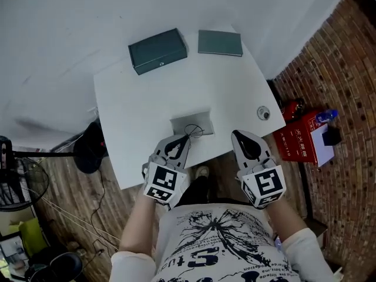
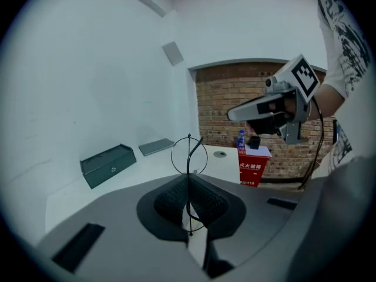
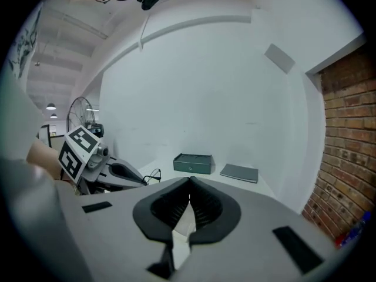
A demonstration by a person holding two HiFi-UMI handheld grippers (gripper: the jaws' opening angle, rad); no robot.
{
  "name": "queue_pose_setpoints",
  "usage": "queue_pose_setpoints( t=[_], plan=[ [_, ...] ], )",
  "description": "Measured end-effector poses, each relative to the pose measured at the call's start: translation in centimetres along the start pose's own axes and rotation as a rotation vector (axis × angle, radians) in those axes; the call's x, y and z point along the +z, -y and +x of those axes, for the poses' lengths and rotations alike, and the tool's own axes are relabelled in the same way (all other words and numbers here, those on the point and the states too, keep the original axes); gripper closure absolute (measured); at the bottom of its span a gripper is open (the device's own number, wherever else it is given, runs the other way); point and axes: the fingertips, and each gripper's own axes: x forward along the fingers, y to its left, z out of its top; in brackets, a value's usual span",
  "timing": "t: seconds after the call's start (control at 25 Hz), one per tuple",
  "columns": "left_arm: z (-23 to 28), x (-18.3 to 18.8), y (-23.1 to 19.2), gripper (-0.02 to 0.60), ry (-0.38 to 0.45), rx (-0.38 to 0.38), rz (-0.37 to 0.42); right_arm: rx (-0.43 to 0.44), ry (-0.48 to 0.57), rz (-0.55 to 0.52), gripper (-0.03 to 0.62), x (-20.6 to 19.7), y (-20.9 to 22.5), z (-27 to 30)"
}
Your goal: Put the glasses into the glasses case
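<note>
A dark green glasses case (image 1: 157,50) (image 2: 108,164) (image 3: 192,164) lies closed at the far side of the white table (image 1: 141,107). A flat dark green piece (image 1: 220,42) (image 2: 157,147) (image 3: 239,173) rests to its right. My left gripper (image 1: 187,138) (image 2: 189,178) hovers over the table's near edge, shut on thin wire-framed glasses (image 1: 192,131) (image 2: 189,156) (image 3: 154,175), whose round lens rim sticks out past the tips. To its right, off the table's near edge, my right gripper (image 1: 237,135) (image 3: 189,184) (image 2: 232,115) is shut with nothing in it.
A grey rectangular patch (image 1: 192,122) lies under the glasses, and a round metal fitting (image 1: 263,113) sits near the table's right corner. A red box (image 1: 299,137) with a blue bottle (image 1: 326,116) stands on the brick floor at right. A fan (image 1: 17,181) stands at left.
</note>
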Motion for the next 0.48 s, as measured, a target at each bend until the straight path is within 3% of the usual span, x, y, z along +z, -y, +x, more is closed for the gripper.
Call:
queue_pose_setpoints(
  t=[0.28, 0.48],
  plan=[
    [5.5, -5.0, -0.6, 0.568, -0.222, -0.165, 0.075, 0.034, -0.069, 0.003, 0.579, -1.6, 1.1, 4.8],
    [7.8, -7.0, -0.8, 0.568, -0.354, -0.182, 0.207, 0.072, -0.11, 0.004, 0.579, -2.7, 2.0, 6.2]
  ],
)
